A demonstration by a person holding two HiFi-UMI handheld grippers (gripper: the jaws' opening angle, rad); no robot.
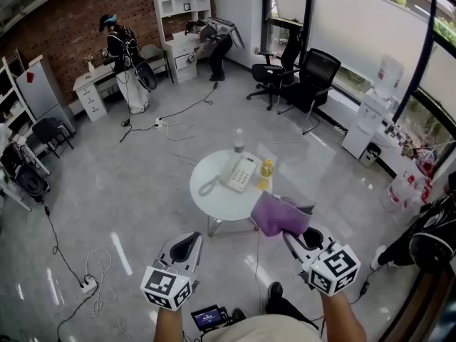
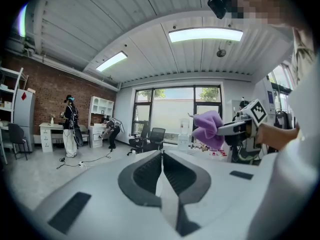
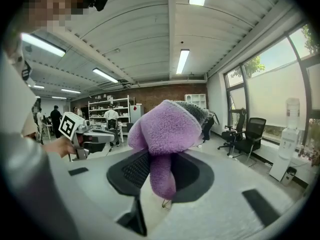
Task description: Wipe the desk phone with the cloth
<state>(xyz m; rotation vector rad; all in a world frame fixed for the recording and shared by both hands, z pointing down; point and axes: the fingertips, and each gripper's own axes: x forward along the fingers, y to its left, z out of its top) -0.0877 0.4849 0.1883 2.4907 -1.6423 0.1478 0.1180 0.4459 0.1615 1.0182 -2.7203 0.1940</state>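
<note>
Between the fingers of the right gripper (image 3: 161, 173) a purple cloth (image 3: 167, 129) is pinched tight, bunching up above them. Ahead of and below those fingers, apart from the cloth, the desk phone (image 1: 239, 172) lies on the round white tabletop (image 1: 214, 201), with a yellow bottle (image 1: 266, 169) just beside it. To their left, the fingers of the left gripper (image 2: 161, 157) are clenched together on nothing, short of the tabletop's near edge
</note>
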